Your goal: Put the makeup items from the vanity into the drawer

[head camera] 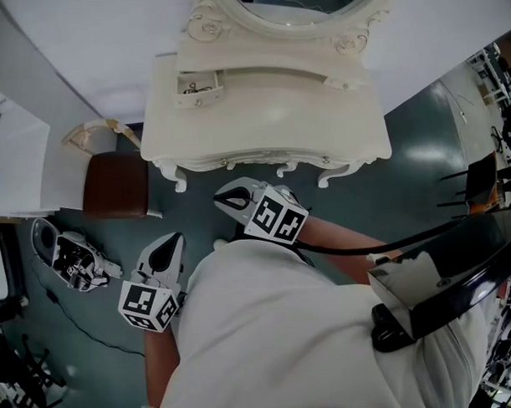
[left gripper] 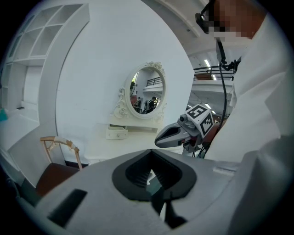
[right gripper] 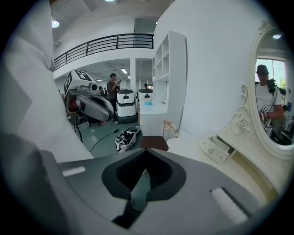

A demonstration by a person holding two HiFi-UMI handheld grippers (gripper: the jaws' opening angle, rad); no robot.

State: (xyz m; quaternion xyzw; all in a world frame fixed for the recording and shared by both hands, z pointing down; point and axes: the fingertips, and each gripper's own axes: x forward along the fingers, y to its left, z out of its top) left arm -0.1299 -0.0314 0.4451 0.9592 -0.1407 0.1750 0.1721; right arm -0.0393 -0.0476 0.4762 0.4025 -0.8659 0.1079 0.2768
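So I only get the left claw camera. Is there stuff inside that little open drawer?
Observer: Yes. The head view looks down into the drawer: small dark things lie inside, too small to name.
Operator: Is my other claw holding something?
Observer: No, the right claw is shut with nothing in it, by its own view.
Operator: Anything on the floor?
Observer: A black-and-white gadget lies near the brown chair.

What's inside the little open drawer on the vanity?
The drawer holds a few small dark items, too small to identify. Its back end is covered by the mirror base.
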